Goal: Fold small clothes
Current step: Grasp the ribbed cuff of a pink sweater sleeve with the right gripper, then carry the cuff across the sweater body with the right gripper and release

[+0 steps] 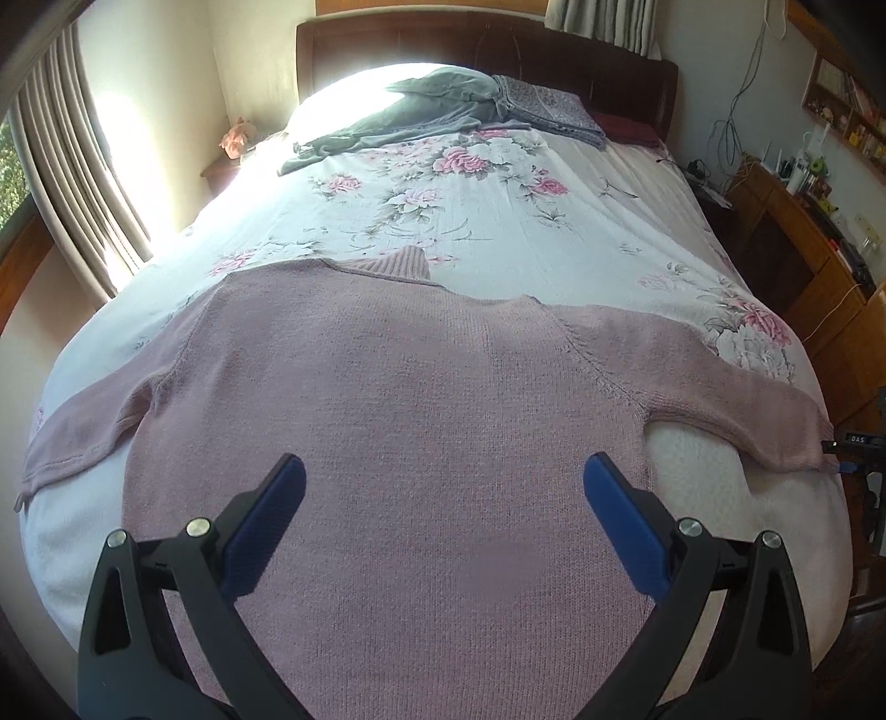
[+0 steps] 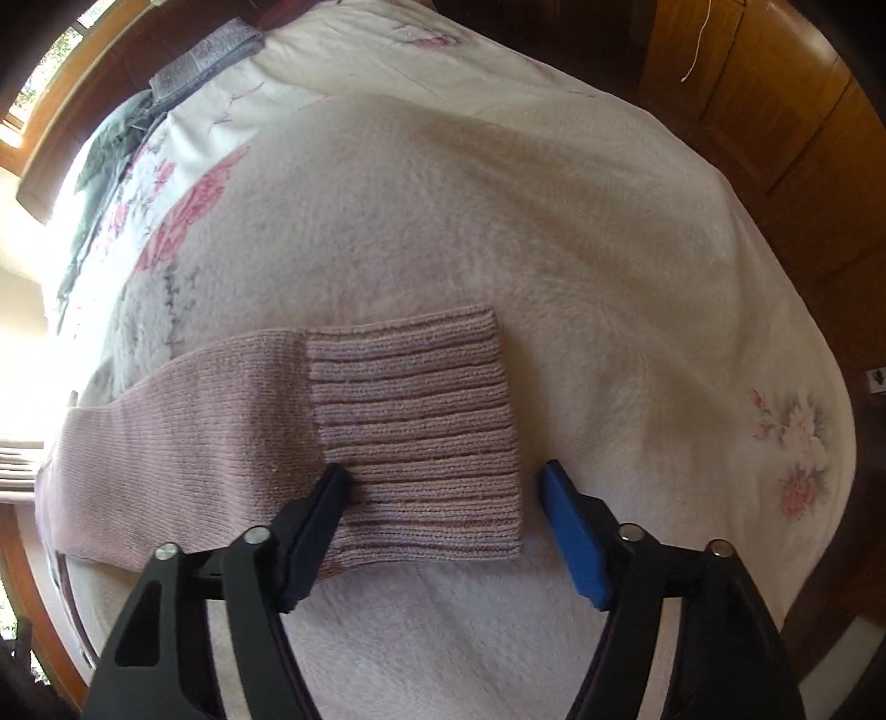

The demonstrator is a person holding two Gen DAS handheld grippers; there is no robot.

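Observation:
A pale pink knitted sweater [image 1: 398, 399] lies flat on the bed with both sleeves spread out to the sides. My left gripper [image 1: 443, 471] hovers open over the lower body of the sweater, nothing between its blue pads. In the right wrist view the ribbed cuff [image 2: 415, 432] of one sleeve lies on the fluffy white blanket [image 2: 498, 221]. My right gripper [image 2: 443, 476] is open, its blue pads on either side of the cuff's near edge. The left pad rests at the cuff's seam, the right pad stands just clear of the cuff's end.
The bed carries a floral cover [image 1: 470, 194]; a grey garment [image 1: 398, 111] and folded patterned cloth [image 1: 548, 108] lie near the dark headboard [image 1: 443, 44]. Curtains [image 1: 66, 166] hang at left. A wooden desk with clutter [image 1: 803, 221] stands at right.

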